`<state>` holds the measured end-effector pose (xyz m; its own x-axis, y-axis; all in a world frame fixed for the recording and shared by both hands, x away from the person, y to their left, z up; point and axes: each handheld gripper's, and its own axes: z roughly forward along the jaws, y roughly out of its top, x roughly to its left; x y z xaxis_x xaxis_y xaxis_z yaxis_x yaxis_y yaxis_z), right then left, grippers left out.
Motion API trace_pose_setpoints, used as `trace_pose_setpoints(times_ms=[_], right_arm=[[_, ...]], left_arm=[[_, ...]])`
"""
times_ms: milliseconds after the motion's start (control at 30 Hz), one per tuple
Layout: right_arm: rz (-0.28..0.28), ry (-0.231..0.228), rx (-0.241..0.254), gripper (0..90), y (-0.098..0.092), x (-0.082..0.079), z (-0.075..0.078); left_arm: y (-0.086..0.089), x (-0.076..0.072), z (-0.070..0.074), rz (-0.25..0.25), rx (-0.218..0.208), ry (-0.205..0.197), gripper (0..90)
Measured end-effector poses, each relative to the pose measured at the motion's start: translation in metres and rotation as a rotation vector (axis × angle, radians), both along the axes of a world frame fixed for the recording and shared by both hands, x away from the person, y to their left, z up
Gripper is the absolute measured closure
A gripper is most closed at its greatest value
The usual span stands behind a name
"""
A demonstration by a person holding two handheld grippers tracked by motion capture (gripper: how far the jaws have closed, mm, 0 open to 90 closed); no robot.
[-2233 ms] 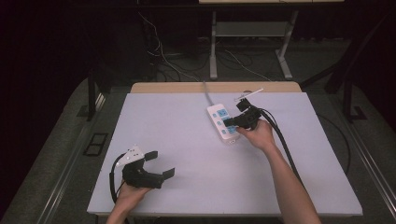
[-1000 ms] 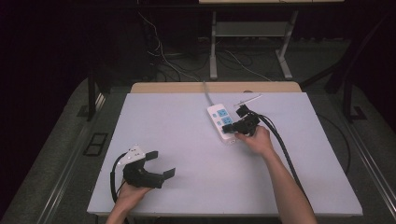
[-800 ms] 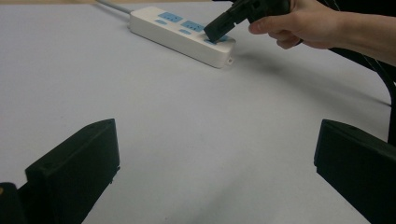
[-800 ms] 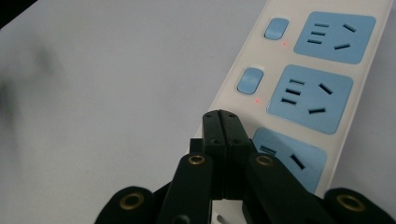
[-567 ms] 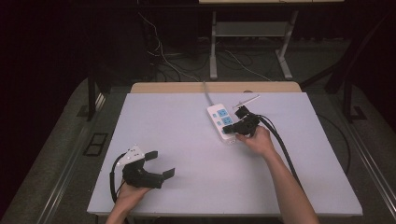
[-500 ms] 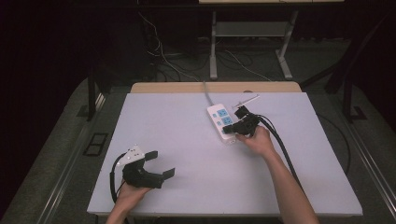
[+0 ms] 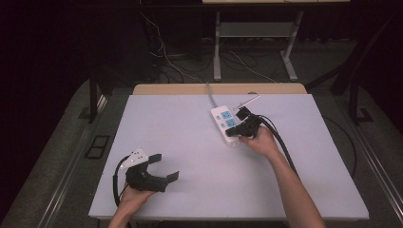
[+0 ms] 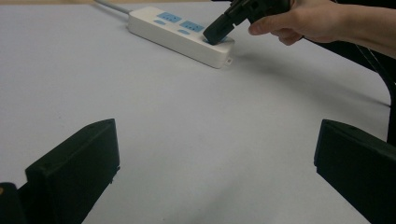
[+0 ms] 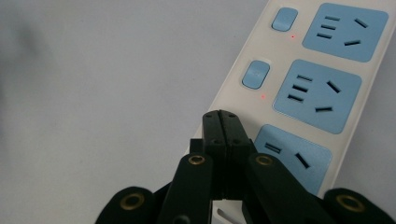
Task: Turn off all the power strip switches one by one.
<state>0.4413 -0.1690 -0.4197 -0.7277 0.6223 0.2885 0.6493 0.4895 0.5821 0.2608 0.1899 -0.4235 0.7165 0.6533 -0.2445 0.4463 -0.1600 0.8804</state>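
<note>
Pressing down on the near end of the strip [image 7: 226,125], the right gripper [image 7: 236,132] has its jaws closed flat together with nothing between them. In the right gripper view the joined tips [image 9: 221,122] sit on the white casing beside the nearest blue socket [image 9: 292,157], just below the second switch [image 9: 256,74]. Two small red lights [image 9: 263,97] glow next to the two switches that show there. In the left gripper view the same gripper [image 8: 215,31] slants down from the right hand [image 8: 299,18] onto the strip [image 8: 180,34].

The strip lies on the far right part of the table [image 7: 199,142], angled, with its grey cord [image 7: 211,95] running off over the far edge. The right hand [image 7: 259,141] holds its gripper from the near side, and a black cable [image 7: 283,145] trails back along the forearm.

The left gripper [image 7: 163,166] rests at the near left of the table, well apart from the strip, held by the left hand [image 7: 133,194]. Its jaws stand wide apart and empty; in its own view they rise at the two bottom corners with bare table [image 8: 196,140] between them.
</note>
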Motion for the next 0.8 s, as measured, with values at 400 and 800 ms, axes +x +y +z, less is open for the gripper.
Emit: trace_pose_setpoints(times_ms=[400,800], right_arm=[[0.006,0.0,0.002,90.0,-0.002,0.001,0.001],[0.012,-0.055,-0.029,90.0,-0.005,0.002,0.02]], left_arm=[[0.001,0.002,-0.001,0.002,0.001,0.005,0.0],[0.002,0.003,-0.001,0.004,-0.001,0.009,0.0]])
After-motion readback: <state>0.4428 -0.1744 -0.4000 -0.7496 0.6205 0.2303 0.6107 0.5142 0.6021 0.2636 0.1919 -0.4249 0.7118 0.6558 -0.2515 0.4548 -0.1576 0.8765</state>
